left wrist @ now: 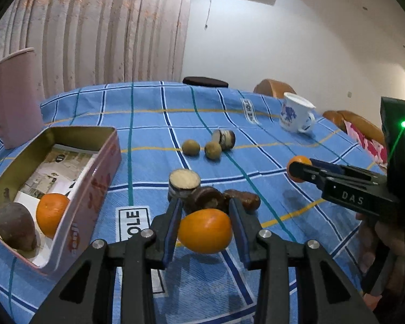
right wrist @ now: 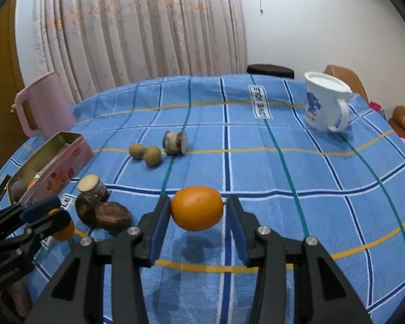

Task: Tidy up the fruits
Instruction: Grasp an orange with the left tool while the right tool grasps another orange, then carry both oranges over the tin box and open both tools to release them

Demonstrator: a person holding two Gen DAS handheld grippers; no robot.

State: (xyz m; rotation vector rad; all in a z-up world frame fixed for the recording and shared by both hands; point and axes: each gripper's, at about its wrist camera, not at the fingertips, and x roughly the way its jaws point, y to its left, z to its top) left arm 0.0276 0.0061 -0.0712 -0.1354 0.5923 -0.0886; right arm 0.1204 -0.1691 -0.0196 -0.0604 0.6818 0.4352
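While both grippers carry fruit above the table, the parts read as follows.

Left gripper (left wrist: 205,220): jaws closed on an orange fruit (left wrist: 205,230), pads pressing its two sides; a shadow beneath suggests it hangs clear of the cloth.

Right gripper (right wrist: 197,216): jaws holding a second orange fruit (right wrist: 197,208) lengthwise, its ends between the pads, a shadow on the cloth below it.

Tin (left wrist: 105,167): open pink box at the left, already containing one orange (left wrist: 51,213) and a dark brown fruit (left wrist: 13,226); probably the collecting place, which would explain why both grippers hold fruit aloft near it.

Loose fruit: two small brownish-green fruits (left wrist: 191,147) lie mid-table, touching or nearly so.

Other items: round brown and cream pieces (left wrist: 183,182) just ahead of the left gripper; their nature is unclear.

Mug (right wrist: 324,102): white with a blue design, far right, well apart from the fruit.

Jug (left wrist: 10,97): pink, behind the tin.

Writing: "DAS" on the right gripper's body in the left view; a label on the tablecloth (left wrist: 229,113) ending in "OLE"; red lettering on the tin, illegible.
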